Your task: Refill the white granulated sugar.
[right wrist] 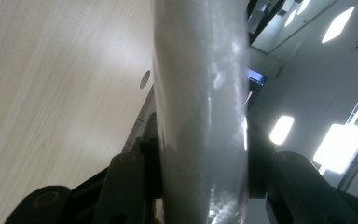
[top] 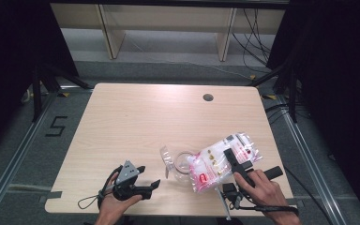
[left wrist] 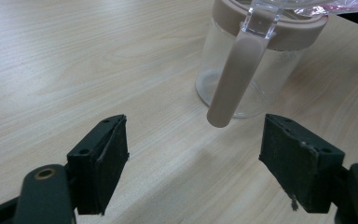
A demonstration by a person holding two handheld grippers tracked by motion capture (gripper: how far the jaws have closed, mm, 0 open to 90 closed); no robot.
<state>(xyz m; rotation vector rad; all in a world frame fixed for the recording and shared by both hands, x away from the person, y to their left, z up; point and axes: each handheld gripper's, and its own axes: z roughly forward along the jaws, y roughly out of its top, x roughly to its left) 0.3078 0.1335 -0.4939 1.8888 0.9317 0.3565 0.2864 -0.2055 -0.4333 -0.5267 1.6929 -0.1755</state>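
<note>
Bag (top: 222, 161), clear plastic with red print and small yellowish pieces inside, is clamped between the jaws of the right gripper (top: 238, 161) and held tilted above the table's near right part, over a clear jar (top: 183, 164). Right gripper view: bag wall (right wrist: 200, 107) runs up between both jaws, pads pressed to it on either side. Jar stands upright on the table (top: 145, 117); contents not discernible. Left gripper view alone gives jar detail: beige lid rim (left wrist: 289, 35), a clear hinge piece, a beige strap hanging down the side (left wrist: 233, 79). Left gripper (top: 143, 180) rests at the near left, jaws wide apart, nothing between them, pointed at the jar. Table is light wood with a cable hole (top: 208, 97); grey floor, shelving behind, a floor mark "5" (top: 56, 126).
</note>
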